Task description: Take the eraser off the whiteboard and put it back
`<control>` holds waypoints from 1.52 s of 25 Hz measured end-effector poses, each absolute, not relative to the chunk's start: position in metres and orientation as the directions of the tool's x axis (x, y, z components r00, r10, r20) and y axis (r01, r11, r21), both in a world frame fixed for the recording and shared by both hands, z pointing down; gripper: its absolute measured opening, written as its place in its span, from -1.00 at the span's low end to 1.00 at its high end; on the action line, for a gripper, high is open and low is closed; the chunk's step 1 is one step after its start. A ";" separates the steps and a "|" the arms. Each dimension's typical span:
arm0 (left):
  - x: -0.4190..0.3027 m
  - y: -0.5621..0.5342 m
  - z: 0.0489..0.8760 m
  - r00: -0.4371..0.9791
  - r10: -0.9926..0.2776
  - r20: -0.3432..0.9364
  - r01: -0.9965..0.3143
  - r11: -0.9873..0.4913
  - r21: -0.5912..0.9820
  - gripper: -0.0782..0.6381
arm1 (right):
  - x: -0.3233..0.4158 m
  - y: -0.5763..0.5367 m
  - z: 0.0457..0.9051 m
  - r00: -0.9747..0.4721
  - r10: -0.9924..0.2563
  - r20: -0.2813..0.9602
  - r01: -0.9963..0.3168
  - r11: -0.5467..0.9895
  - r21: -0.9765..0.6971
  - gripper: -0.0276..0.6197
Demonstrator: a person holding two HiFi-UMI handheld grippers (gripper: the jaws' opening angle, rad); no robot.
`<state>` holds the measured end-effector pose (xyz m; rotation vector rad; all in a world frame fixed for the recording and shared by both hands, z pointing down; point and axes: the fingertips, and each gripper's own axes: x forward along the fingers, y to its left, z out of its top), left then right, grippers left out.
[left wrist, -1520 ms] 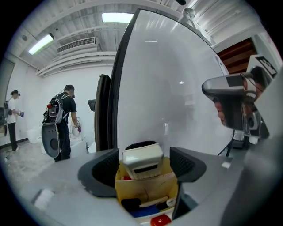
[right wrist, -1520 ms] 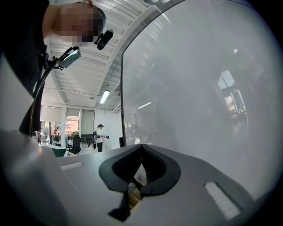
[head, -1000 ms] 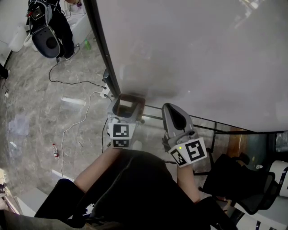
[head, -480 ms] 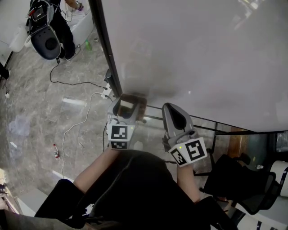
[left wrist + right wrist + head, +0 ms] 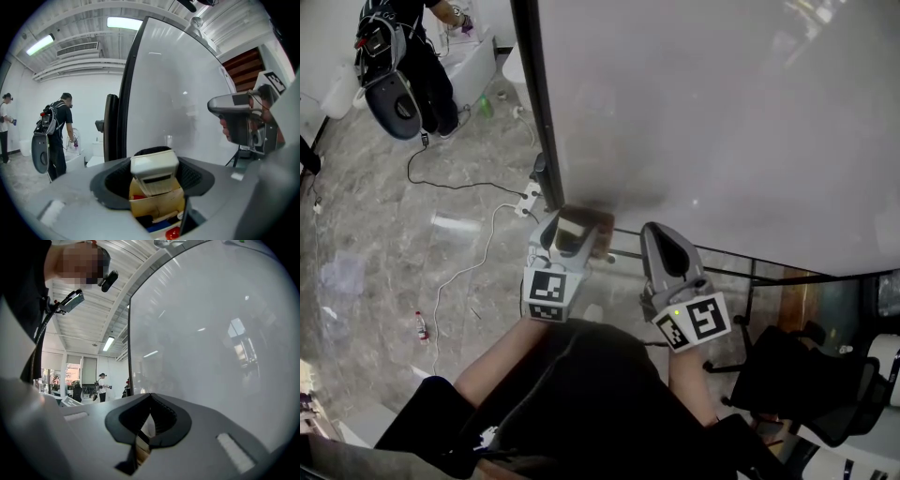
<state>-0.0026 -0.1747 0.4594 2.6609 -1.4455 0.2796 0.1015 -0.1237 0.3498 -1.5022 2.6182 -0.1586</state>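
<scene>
Where the whiteboard (image 5: 722, 112) ends at its lower left corner, centre frame of the head view: left gripper (image 5: 569, 234), jaws clamped on the eraser (image 5: 154, 168), close by the board. Right gripper (image 5: 660, 231), just right of it: jaws together.

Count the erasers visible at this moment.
1. The eraser is gripped between the jaws of the left gripper, near the left edge of the whiteboard. The right gripper is shut and empty. Another eraser could be hidden outside the views.
</scene>
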 end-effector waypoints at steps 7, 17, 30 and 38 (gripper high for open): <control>-0.004 -0.170 0.443 0.595 -0.784 0.176 -0.797 -0.603 0.011 0.03 | 0.096 -0.121 0.344 -0.464 -0.884 -0.059 -0.872 0.467 -0.147 -0.89; -0.011 -0.162 0.424 0.676 -0.726 0.127 -0.733 -0.680 0.009 0.03 | 0.092 -0.111 0.339 -0.393 -0.917 -0.067 -0.907 0.398 -0.140 -0.89; -0.019 -0.153 0.356 0.728 -0.685 -0.010 -0.684 -0.728 0.031 0.03 | 0.090 -0.102 0.328 -0.331 -0.939 -0.095 -0.930 0.342 -0.133 -0.89; -0.036 -0.151 0.344 0.734 -0.678 -0.030 -0.677 -0.735 0.038 0.03 | 0.086 -0.098 0.322 -0.313 -0.943 -0.113 -0.936 0.326 -0.131 -0.89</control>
